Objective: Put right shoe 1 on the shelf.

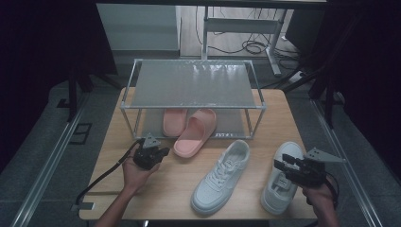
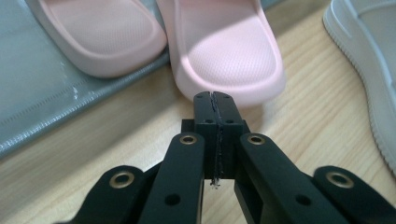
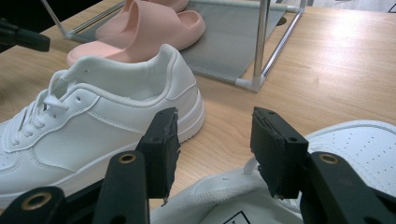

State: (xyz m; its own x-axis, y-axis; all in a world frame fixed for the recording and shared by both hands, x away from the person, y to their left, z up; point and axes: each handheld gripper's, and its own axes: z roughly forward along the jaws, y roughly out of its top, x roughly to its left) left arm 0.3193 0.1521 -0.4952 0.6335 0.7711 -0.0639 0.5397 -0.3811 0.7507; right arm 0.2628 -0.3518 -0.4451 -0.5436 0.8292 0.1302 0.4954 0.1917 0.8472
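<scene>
Now the left gripper point(image 1: 163, 152) is hovering low over the wooden table point(image 1: 118, 142), its jaws pressed together with nothing between them. In the left gripper view the joined tips are sitting just short of the heel edge of the nearer pink slipper point(image 2: 224, 51); whether they are touching it cannot be told. That slipper is lying half out of the shoe rack point(image 1: 194, 106), its heel on bare wood and its toe end on the rack's grey lower shelf point(image 2: 42, 93). The second pink slipper point(image 1: 173, 120) is resting fully on that shelf, close beside the first.

The right gripper point(image 3: 215, 144) is hanging above the right white sneaker point(image 1: 280, 179), jaws standing well apart, one on each side of the sneaker's collar, gripping nothing. This sneaker is lying close to the table's right edge, its heel near the front edge. The left white sneaker point(image 1: 221, 177) is lying at a slant between the two hands, heel pointing toward the rack's front corner post point(image 3: 259, 42) and toe reaching almost to the table's front edge.

Open wood is showing to the left of the left gripper, and a narrower strip is running between the two sneakers. The rack's top shelf point(image 1: 194, 84) is lying bare.
</scene>
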